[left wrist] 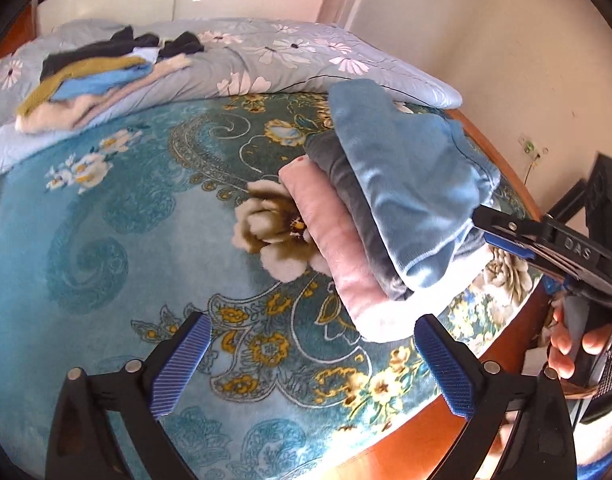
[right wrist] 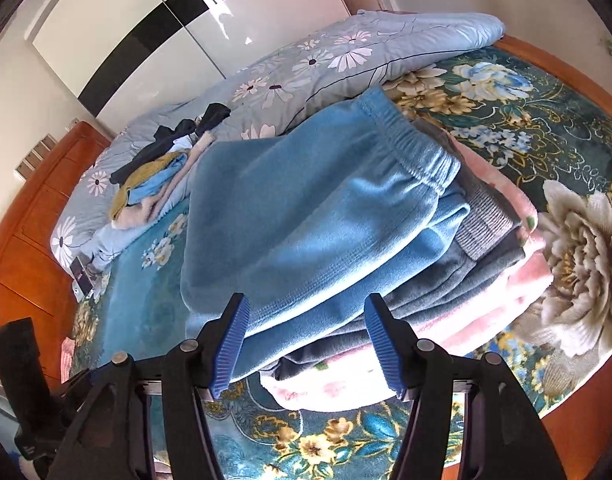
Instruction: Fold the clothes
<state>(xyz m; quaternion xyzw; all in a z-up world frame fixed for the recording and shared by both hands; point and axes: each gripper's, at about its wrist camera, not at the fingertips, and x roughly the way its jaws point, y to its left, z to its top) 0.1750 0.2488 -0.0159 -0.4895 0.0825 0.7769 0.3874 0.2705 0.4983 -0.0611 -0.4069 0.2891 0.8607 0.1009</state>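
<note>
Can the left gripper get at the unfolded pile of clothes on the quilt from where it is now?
Probably yes. The left gripper is open and holds nothing, and only bare bedspread lies between it and the unfolded pile; the folded stack sits off to the right.

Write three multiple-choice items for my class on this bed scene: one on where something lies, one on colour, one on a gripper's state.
1. Where is the unfolded clothes heap?
A. on the floral quilt
B. on the floor
C. in a basket

2. Which colour is the top garment of the folded stack?
A. pink
B. grey
C. blue

3. How is the left gripper?
A. open, holding nothing
B. shut on a sock
C. out of view

Answers: 1 A, the heap rests on the daisy-print quilt. 2 C, blue lies over grey and pink layers. 3 A, its fingers stand apart over the bedspread.
</note>
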